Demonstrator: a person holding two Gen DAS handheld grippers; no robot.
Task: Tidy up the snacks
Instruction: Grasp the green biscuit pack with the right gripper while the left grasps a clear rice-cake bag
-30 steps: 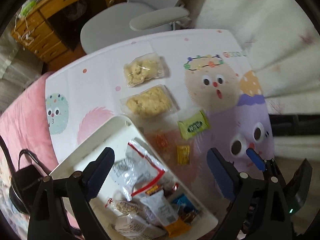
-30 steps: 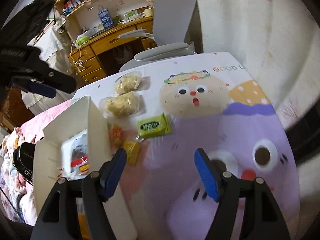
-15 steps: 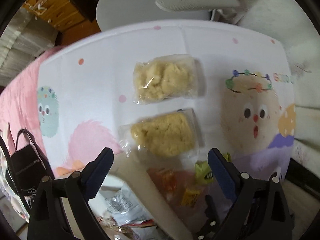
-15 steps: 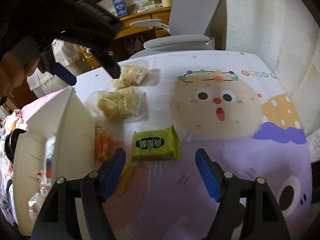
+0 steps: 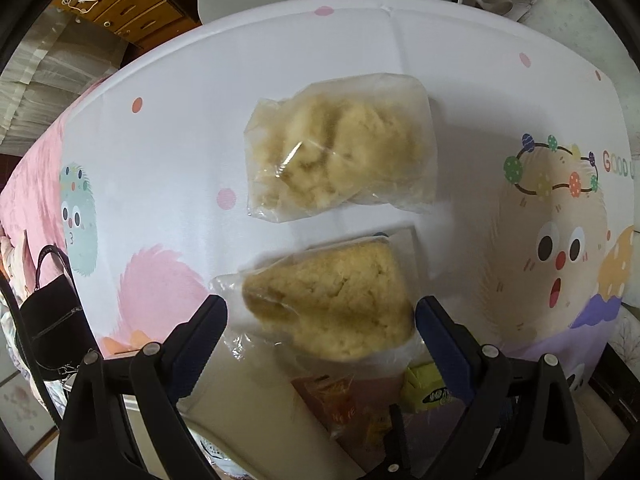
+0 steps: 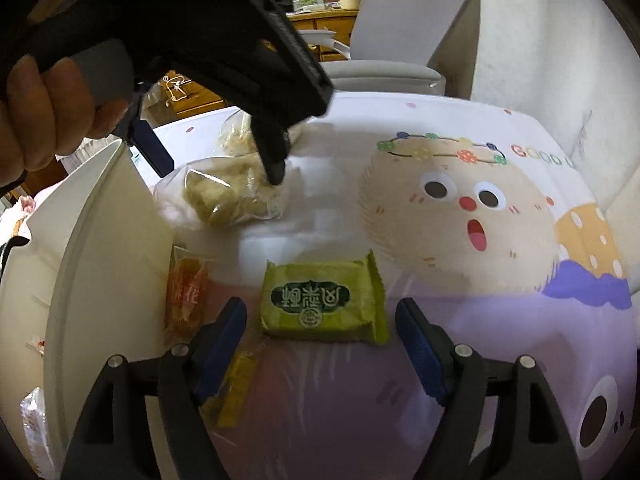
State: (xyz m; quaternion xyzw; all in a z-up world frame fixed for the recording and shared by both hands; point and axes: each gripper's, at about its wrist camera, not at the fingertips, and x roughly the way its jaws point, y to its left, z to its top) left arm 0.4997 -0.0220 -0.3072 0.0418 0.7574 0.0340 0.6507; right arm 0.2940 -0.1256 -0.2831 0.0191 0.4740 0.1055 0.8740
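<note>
Two clear bags of yellow crumbly cake lie on the cartoon tablecloth. My left gripper [image 5: 320, 320] is open with its jaws on either side of the near cake bag [image 5: 328, 300]; the far cake bag [image 5: 340, 160] lies beyond it. My right gripper [image 6: 320, 320] is open around a green snack packet [image 6: 320, 300]. An orange packet [image 6: 186, 296] and a small yellow packet [image 6: 236, 392] lie to its left, beside the white box [image 6: 80, 260]. The left gripper [image 6: 224, 156] also shows in the right wrist view, over the near cake bag [image 6: 224, 196].
The white box wall [image 5: 248, 400] stands at the lower left with wrapped snacks inside. A grey office chair [image 6: 384, 64] and a wooden desk [image 5: 120, 0] stand beyond the table's far edge. A black handbag [image 5: 48, 320] lies on pink bedding to the left.
My left gripper has moved forward from above the box and come down over the near cake bag. My right gripper has moved forward until its open jaws flank the green packet.
</note>
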